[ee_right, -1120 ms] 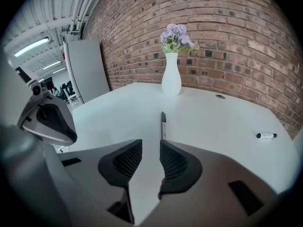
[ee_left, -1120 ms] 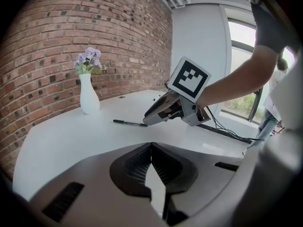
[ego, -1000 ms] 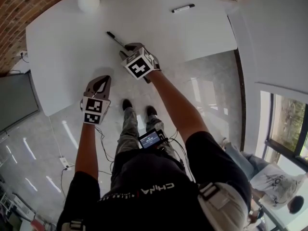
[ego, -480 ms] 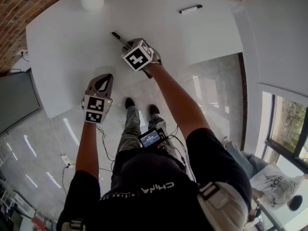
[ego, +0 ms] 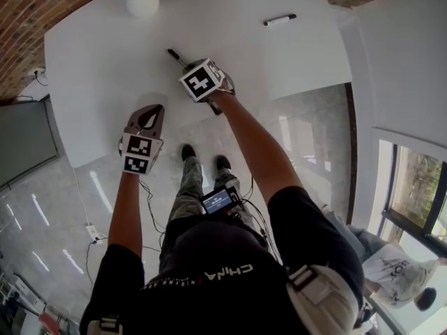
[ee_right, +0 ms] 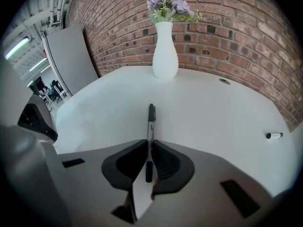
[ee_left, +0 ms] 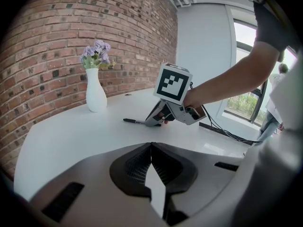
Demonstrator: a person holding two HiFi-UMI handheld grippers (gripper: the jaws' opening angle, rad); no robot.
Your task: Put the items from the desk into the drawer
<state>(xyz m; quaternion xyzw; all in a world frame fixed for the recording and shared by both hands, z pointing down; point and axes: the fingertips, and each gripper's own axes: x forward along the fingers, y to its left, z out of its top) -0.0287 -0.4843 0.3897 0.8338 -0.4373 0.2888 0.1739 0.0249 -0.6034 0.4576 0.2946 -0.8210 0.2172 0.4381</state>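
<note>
A white vase (ee_right: 165, 51) stands upright, holding purple flowers (ee_right: 168, 1). Just behind the vase runs a red brick wall (ee_right: 236, 37). Left of the vase, against that wall, stands a grey panel (ee_right: 68, 56). Well nearer than the vase lies a glossy grey floor (ego: 307, 138) with cables (ego: 94, 236). Far to the vase's right is a window (ego: 412, 194).

Two markers, one vase (ego: 142, 0), two grippers, one surface (ego: 230, 40).
One black marker (ee_right: 151, 122) is pinched in the jaws of the right gripper (ee_right: 150, 143); the second marker (ego: 279, 20) lies alone at 1 o'clock in the head view. The single white vase, at 11 o'clock, carries one bunch of purple flowers (ee_right: 165, 1). The left gripper (ee_left: 151, 144), jaws together on nothing, makes two. One bystander (ego: 401, 271) stands at 5 o'clock.
</note>
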